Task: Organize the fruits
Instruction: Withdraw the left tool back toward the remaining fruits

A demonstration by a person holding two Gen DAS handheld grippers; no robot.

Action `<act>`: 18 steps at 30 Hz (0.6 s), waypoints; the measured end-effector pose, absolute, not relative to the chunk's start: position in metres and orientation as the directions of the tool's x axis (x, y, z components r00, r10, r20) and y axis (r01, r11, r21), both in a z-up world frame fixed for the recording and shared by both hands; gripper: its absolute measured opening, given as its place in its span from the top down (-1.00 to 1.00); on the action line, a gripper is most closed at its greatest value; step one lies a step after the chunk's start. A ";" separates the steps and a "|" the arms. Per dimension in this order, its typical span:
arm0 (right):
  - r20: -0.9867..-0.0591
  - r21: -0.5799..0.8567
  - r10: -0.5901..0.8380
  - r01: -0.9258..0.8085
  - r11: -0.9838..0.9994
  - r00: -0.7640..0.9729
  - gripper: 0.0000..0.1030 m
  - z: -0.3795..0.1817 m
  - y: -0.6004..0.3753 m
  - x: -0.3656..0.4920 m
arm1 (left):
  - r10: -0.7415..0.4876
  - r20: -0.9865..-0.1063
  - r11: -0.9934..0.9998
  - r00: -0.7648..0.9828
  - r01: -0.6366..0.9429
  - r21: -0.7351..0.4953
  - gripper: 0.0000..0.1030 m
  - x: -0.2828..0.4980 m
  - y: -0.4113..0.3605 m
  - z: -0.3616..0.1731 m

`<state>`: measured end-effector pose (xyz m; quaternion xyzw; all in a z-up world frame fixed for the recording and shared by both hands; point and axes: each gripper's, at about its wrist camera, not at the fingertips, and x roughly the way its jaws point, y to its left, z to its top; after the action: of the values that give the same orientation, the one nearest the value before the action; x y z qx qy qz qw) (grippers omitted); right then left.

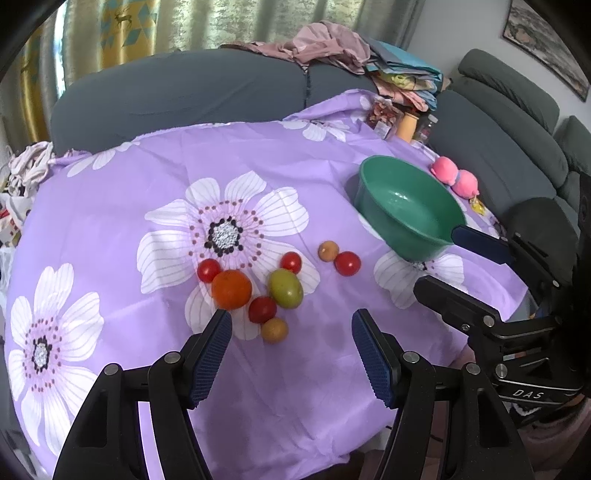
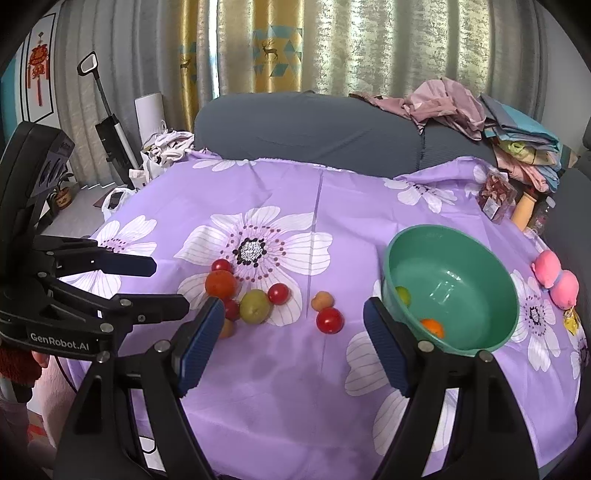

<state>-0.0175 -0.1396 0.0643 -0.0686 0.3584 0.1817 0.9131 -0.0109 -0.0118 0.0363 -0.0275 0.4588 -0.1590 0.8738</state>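
Purple floral cloth (image 1: 258,155) covers the bench. Loose fruit lies at ten o'clock from the green bowl (image 2: 476,347). Both the left gripper (image 1: 291,332) and the right gripper (image 2: 293,321) hover with jaws open and empty.

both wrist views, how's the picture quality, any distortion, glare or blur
Left wrist view: strong fisheye bending, dark corners, tablecloth and fruit sharp, bright window glow through the curtain. Right wrist view: same curved edges, soft sheen inside the green bowl, no motion blur, gripper fingers up close still crisp.
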 end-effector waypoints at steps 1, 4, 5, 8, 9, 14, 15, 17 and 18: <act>-0.688 0.020 0.293 -0.387 0.922 0.663 -0.52 0.061 -0.140 -0.017 | -0.296 -0.796 0.950 0.528 0.247 -0.190 -0.30 -0.011 -0.011 0.035; -0.719 0.081 0.325 -0.391 0.917 0.614 -0.52 0.048 -0.145 -0.013 | -0.255 -0.812 0.961 0.525 0.227 -0.155 -0.30 -0.013 -0.006 0.027; -0.731 0.091 0.324 -0.386 0.918 0.600 -0.52 0.042 -0.147 -0.012 | -0.238 -0.818 0.966 0.524 0.219 -0.141 -0.30 -0.013 -0.005 0.023; -0.763 0.106 0.315 -0.371 0.922 0.564 -0.52 0.025 -0.151 -0.010 | -0.210 -0.836 0.971 0.507 0.204 -0.121 -0.30 -0.016 0.001 0.010; -0.771 0.114 0.318 -0.370 0.922 0.553 -0.52 0.020 -0.152 -0.009 | -0.208 -0.842 0.972 0.498 0.200 -0.122 -0.30 -0.016 0.002 0.006; -0.804 0.150 0.328 -0.364 0.919 0.496 -0.52 0.000 -0.151 -0.006 | -0.214 -0.852 0.972 0.478 0.191 -0.138 -0.30 -0.018 0.007 -0.007; -0.807 0.156 0.332 -0.366 0.917 0.488 -0.52 -0.002 -0.149 -0.005 | -0.226 -0.850 0.970 0.475 0.192 -0.151 -0.30 -0.018 0.007 -0.008; -0.809 0.167 0.342 -0.371 0.913 0.477 -0.52 -0.005 -0.148 -0.003 | -0.249 -0.846 0.965 0.472 0.191 -0.177 -0.30 -0.016 0.009 -0.010; -0.810 0.171 0.348 -0.376 0.910 0.472 -0.52 -0.006 -0.145 -0.003 | -0.256 -0.844 0.964 0.471 0.189 -0.186 -0.30 -0.016 0.009 -0.011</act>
<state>-0.0026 -0.1450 -0.0061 -0.0153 0.4682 0.2110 0.8579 -0.0157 0.0090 -0.0108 -0.0333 0.4978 -0.1298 0.8569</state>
